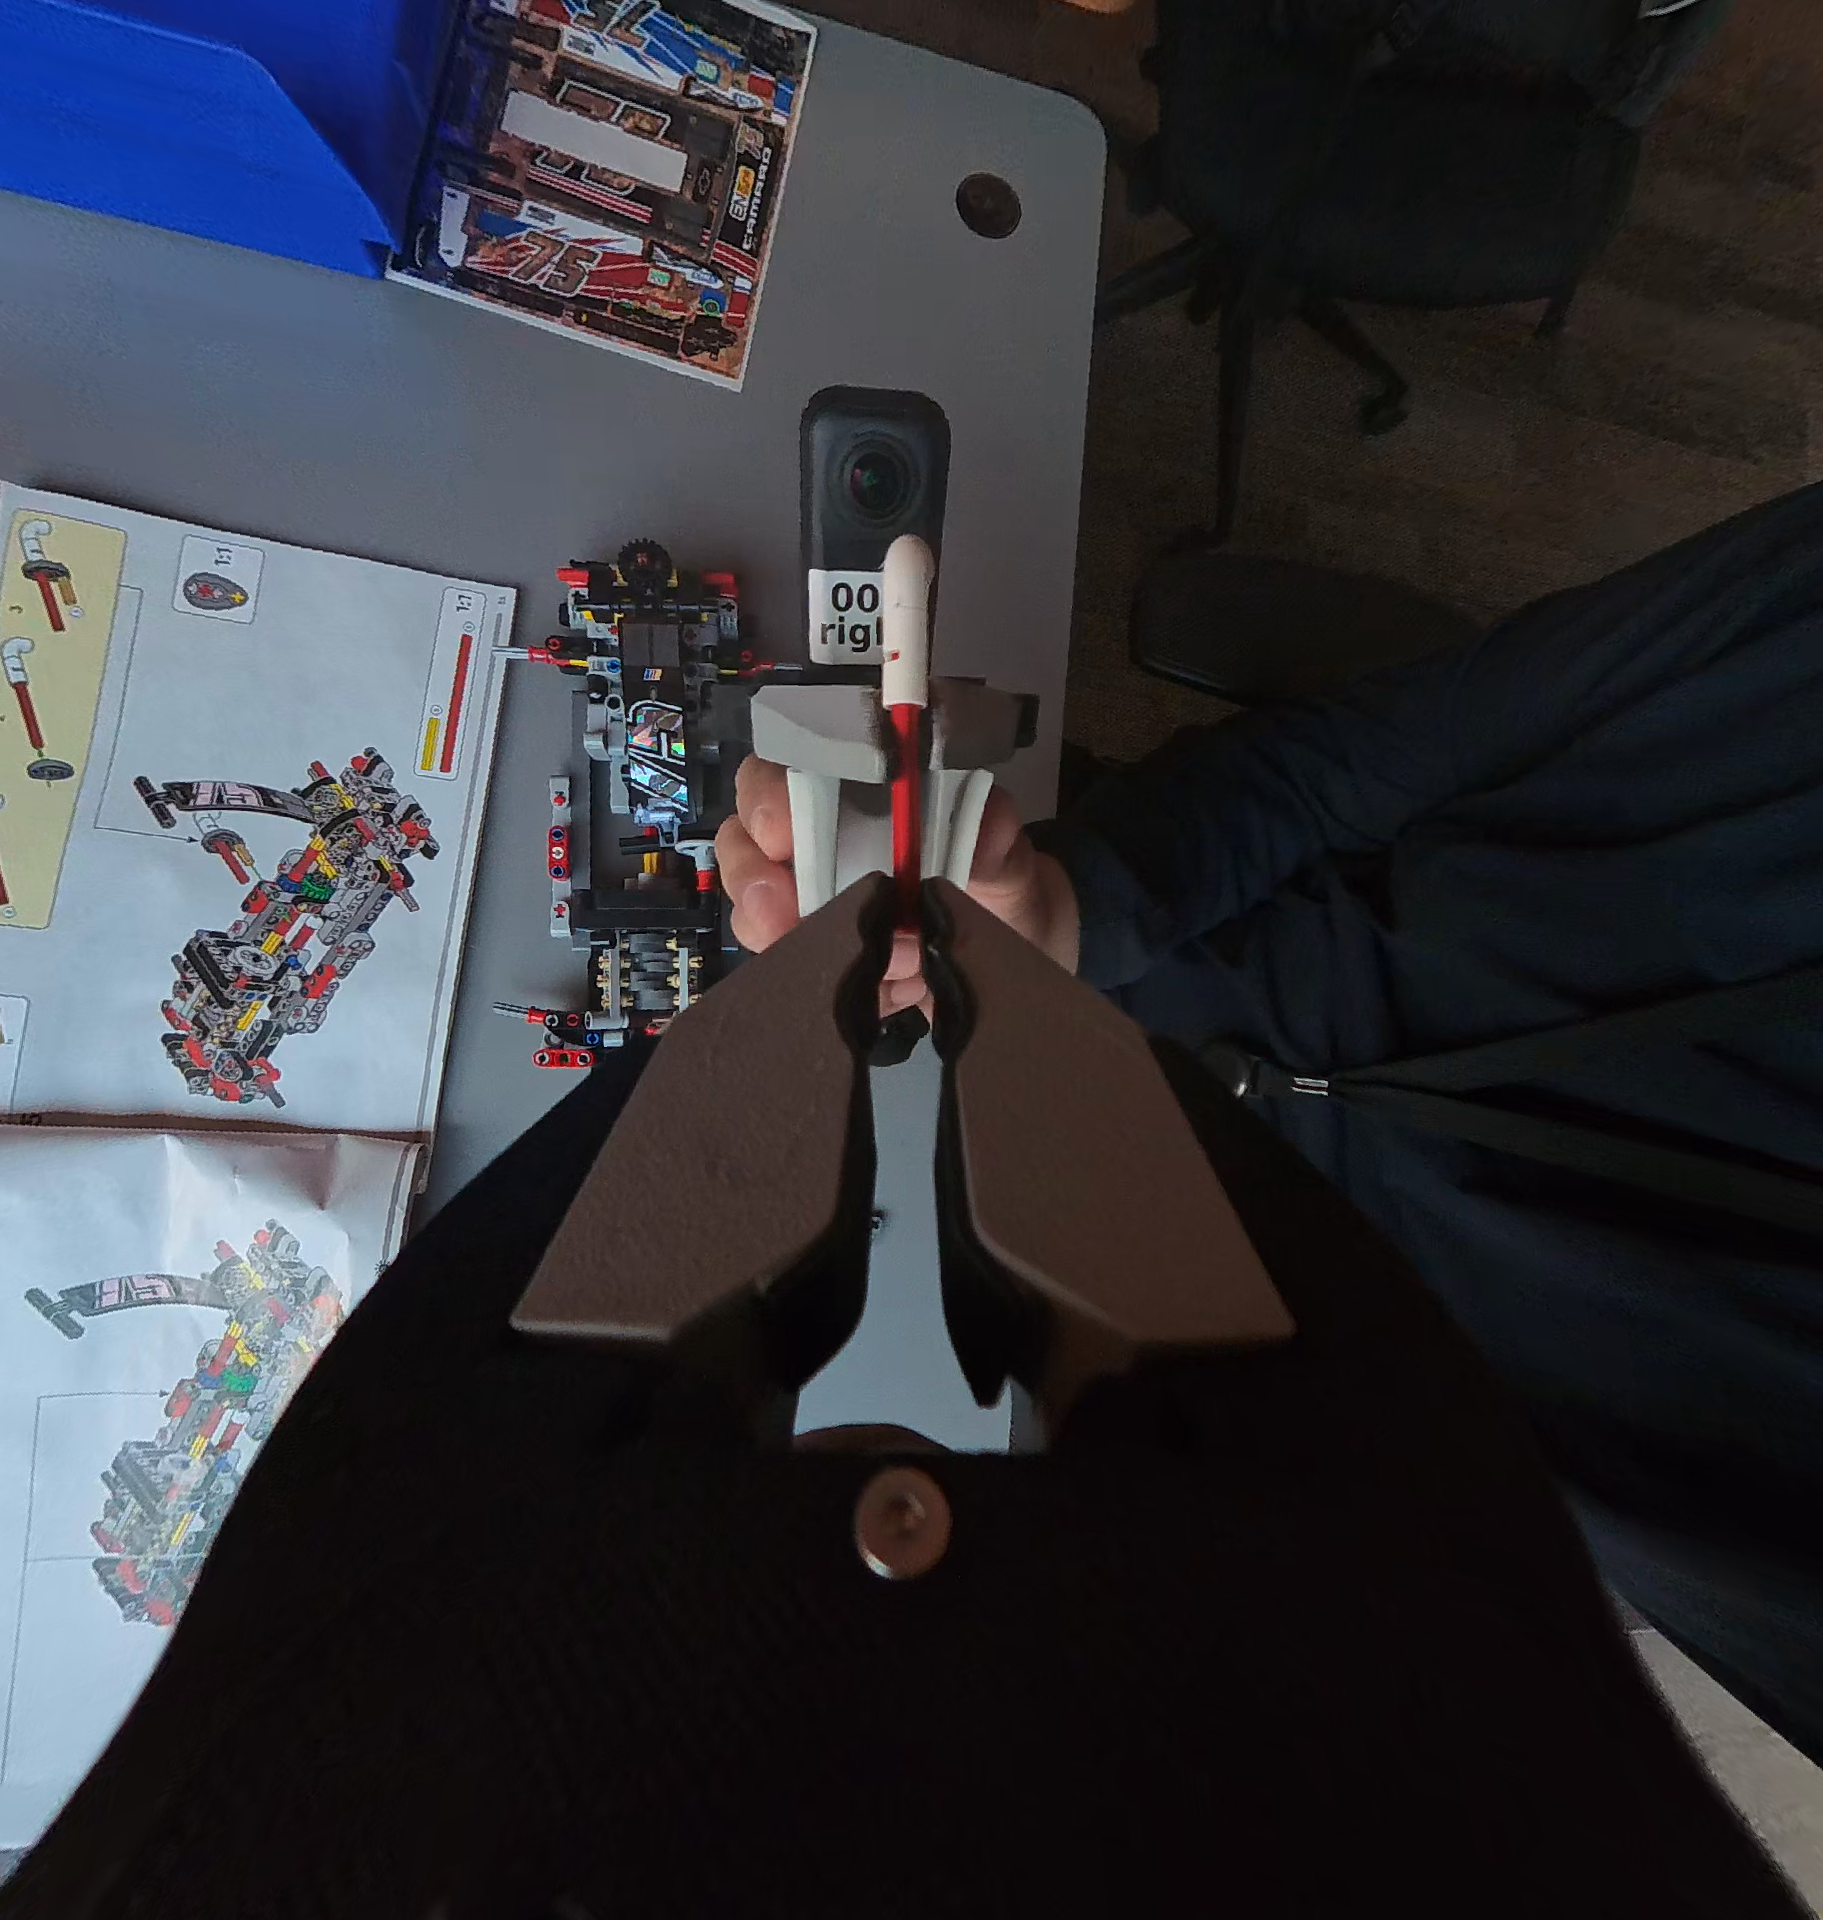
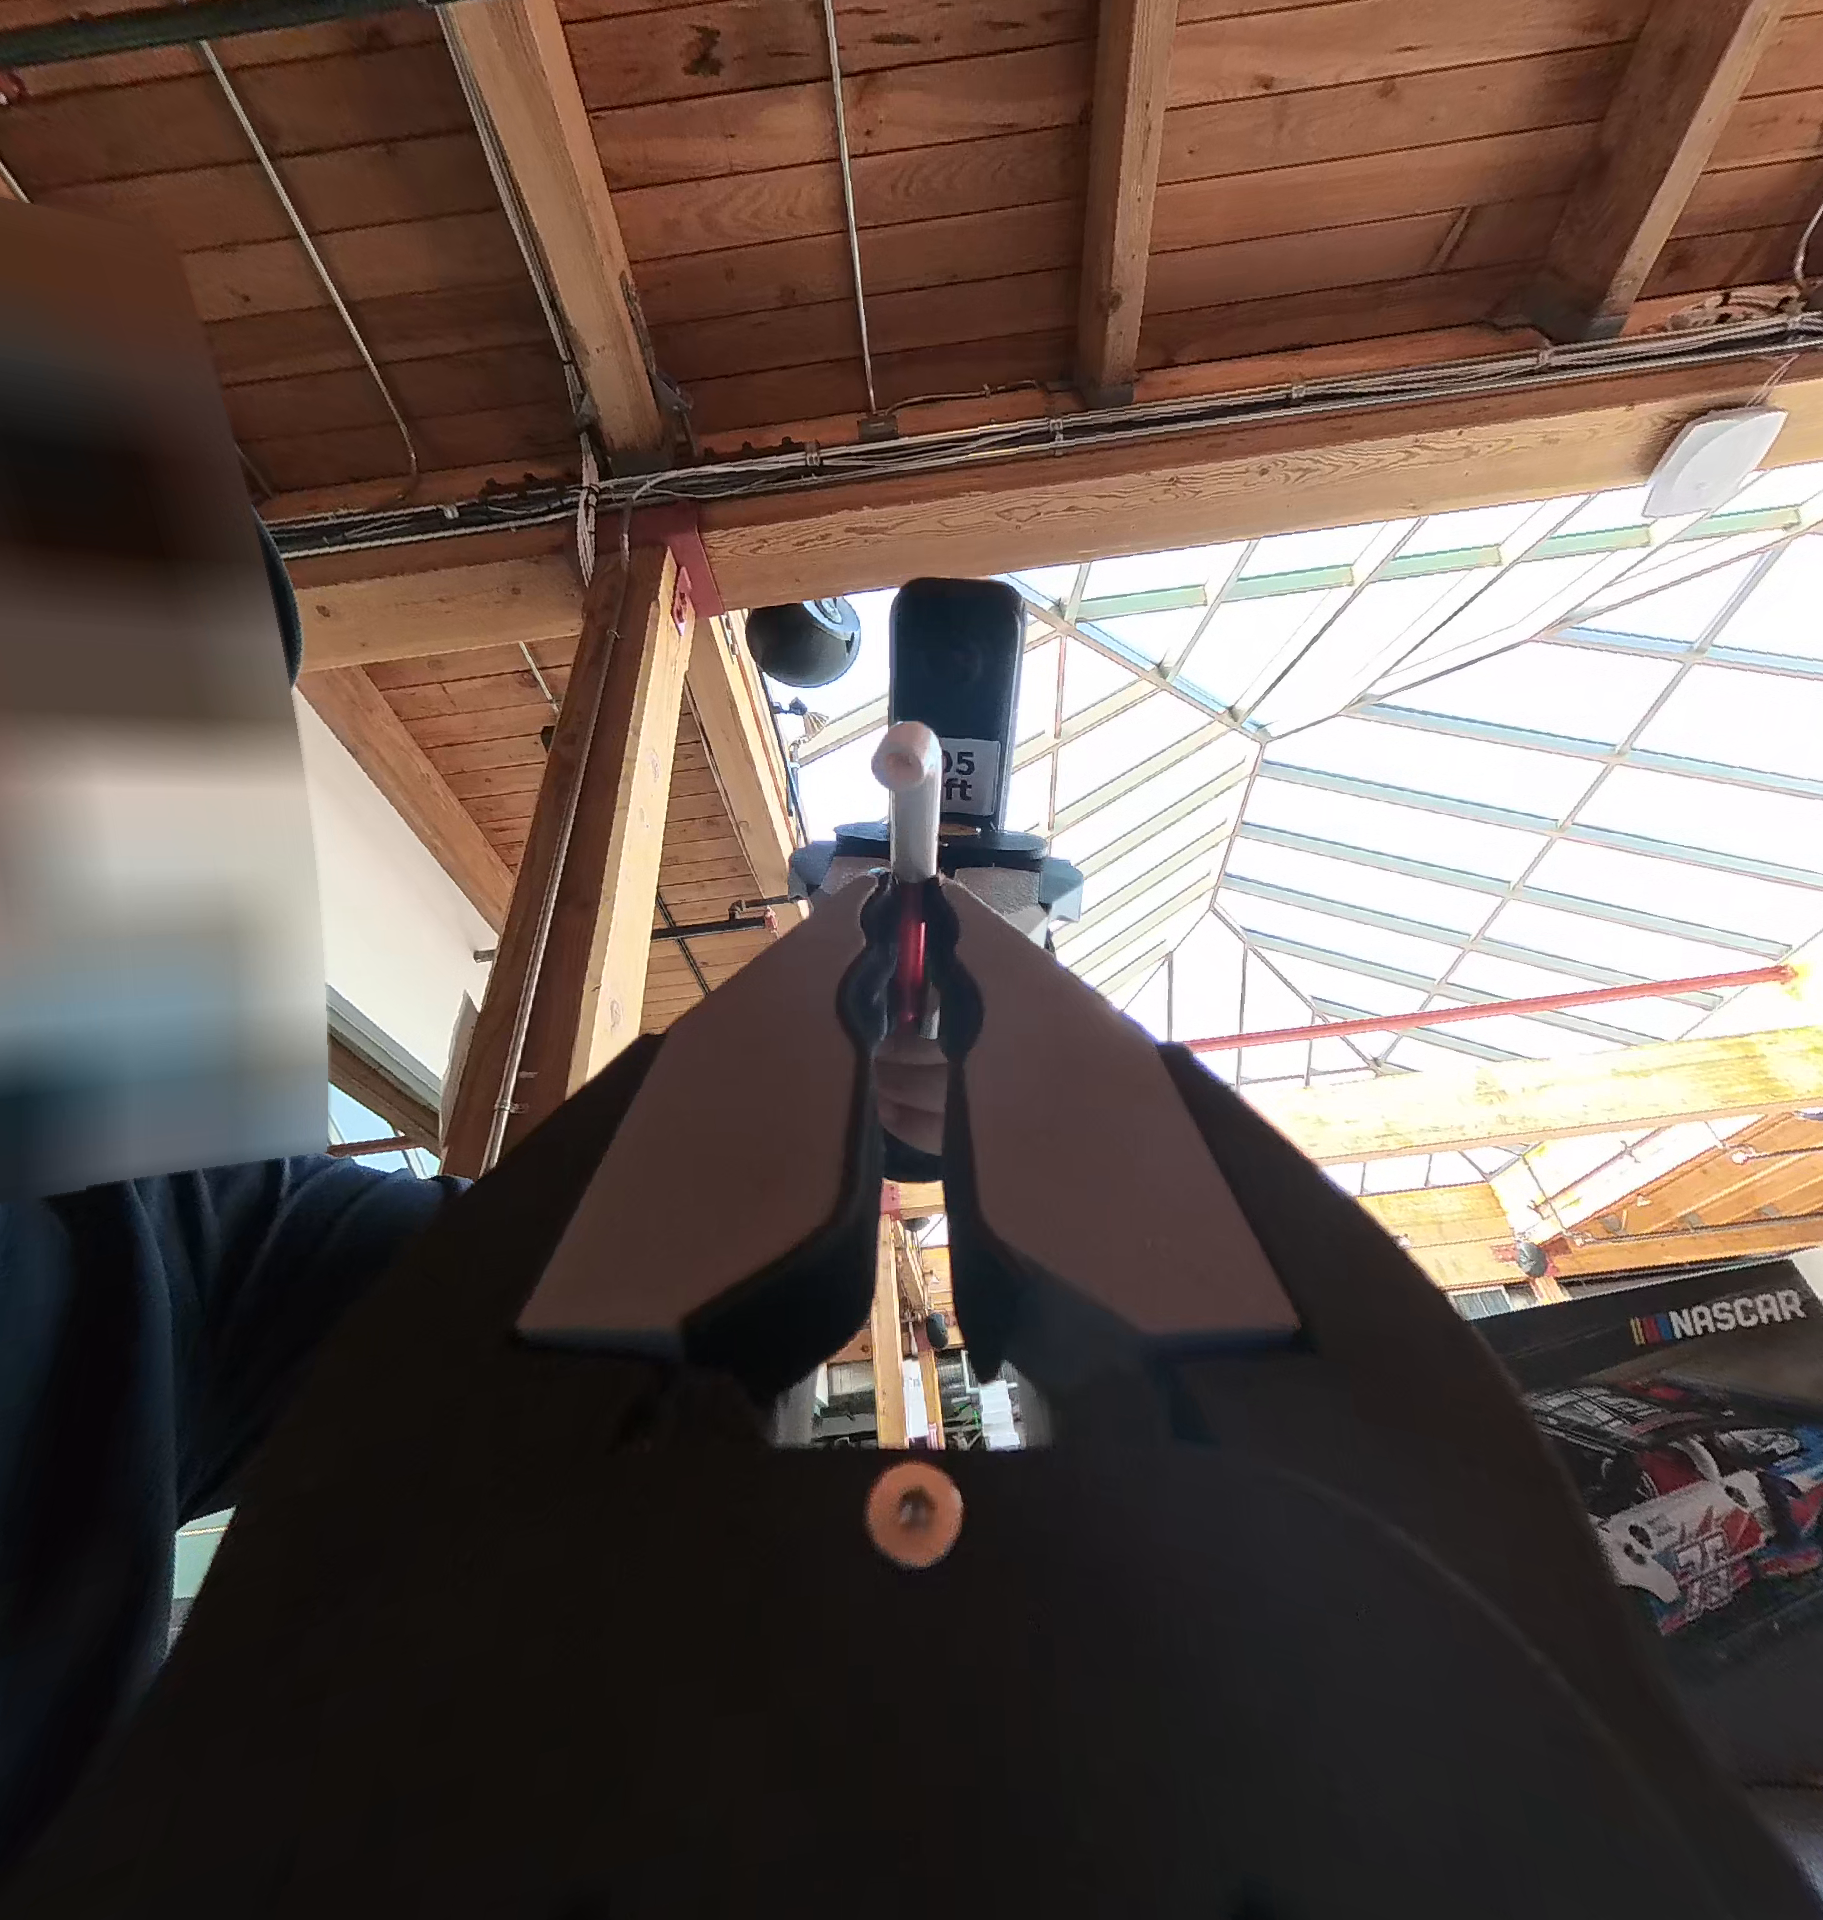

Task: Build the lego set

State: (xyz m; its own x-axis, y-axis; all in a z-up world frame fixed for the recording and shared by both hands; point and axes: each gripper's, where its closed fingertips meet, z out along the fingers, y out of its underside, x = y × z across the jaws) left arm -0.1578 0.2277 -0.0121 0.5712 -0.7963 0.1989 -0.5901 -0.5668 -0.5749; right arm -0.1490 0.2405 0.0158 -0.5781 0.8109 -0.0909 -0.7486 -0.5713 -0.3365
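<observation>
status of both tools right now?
Left tool: closed on the red rod, near end.
Right tool: closed on the same rod, below its white tip.

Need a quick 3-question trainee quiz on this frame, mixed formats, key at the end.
1. True or false: the left gripper and the right gripper are both closed on the same red axle.
2. The white curved piece is: A) fitted on the end of the red axle; B) lying on the table; C) attached to the model chassis.
3. Fill in: in the left wrist view, left of the model chassis lies an open instruction ____.

Key: 1 true. 2 A. 3 booklet.
</observation>
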